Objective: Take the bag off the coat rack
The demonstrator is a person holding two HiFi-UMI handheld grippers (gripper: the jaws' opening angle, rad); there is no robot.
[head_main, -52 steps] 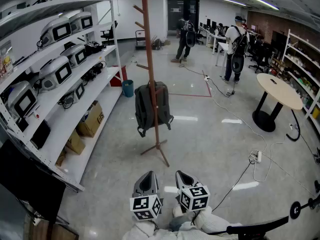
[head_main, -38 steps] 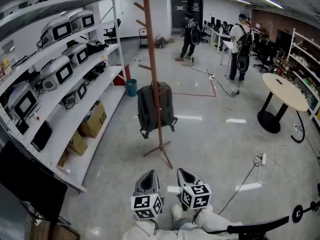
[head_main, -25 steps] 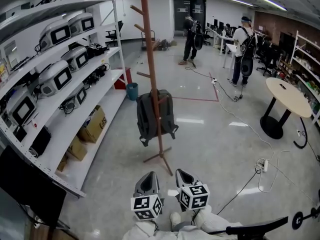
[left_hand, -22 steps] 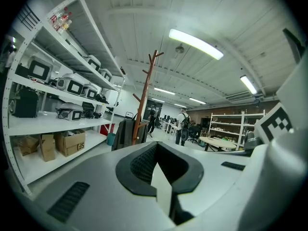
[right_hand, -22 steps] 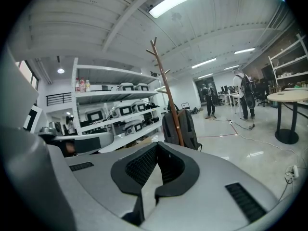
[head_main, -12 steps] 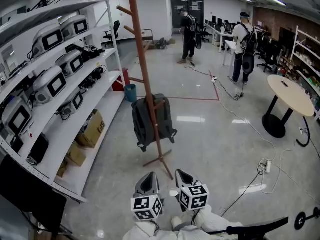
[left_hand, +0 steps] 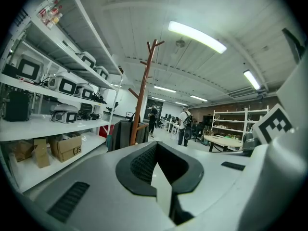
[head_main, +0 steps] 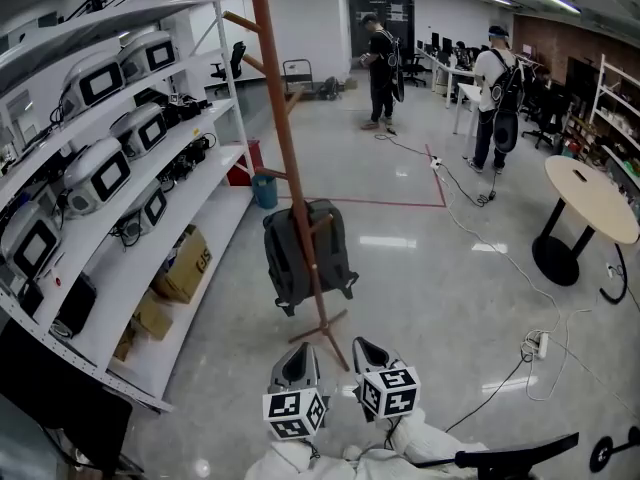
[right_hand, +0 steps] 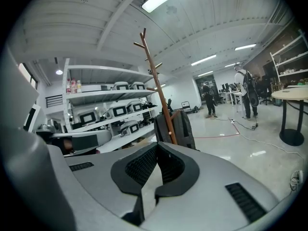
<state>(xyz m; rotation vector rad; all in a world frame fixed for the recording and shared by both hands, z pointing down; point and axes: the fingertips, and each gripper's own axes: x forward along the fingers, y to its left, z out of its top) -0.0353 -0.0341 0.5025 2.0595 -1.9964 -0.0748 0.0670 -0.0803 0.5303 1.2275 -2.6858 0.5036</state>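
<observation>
A dark grey backpack (head_main: pixel 292 256) hangs low on a tall brown wooden coat rack (head_main: pixel 283 138), which stands on the shiny floor just ahead of me. At the bottom of the head view my left gripper (head_main: pixel 297 351) and right gripper (head_main: pixel 366 346) are held side by side, short of the rack's feet. Both are shut with nothing between them. In the left gripper view the left gripper (left_hand: pixel 157 150) has the backpack (left_hand: pixel 120 134) and coat rack (left_hand: pixel 142 90) ahead, a little left. In the right gripper view the right gripper (right_hand: pixel 156 149) points just below the backpack (right_hand: pixel 182 127) on the coat rack (right_hand: pixel 156 83).
White shelving (head_main: pixel 150 208) with several white devices and cardboard boxes (head_main: pixel 184 264) runs along the left. A blue bin (head_main: pixel 265 190) stands behind the rack. At the right are a round table (head_main: pixel 590 193) and floor cables (head_main: pixel 530 348). People (head_main: pixel 381 63) stand far back.
The coat rack and backpack have come nearer and now show larger in the head view. Both grippers stay shut, side by side, in the same spot at the bottom of the view.
</observation>
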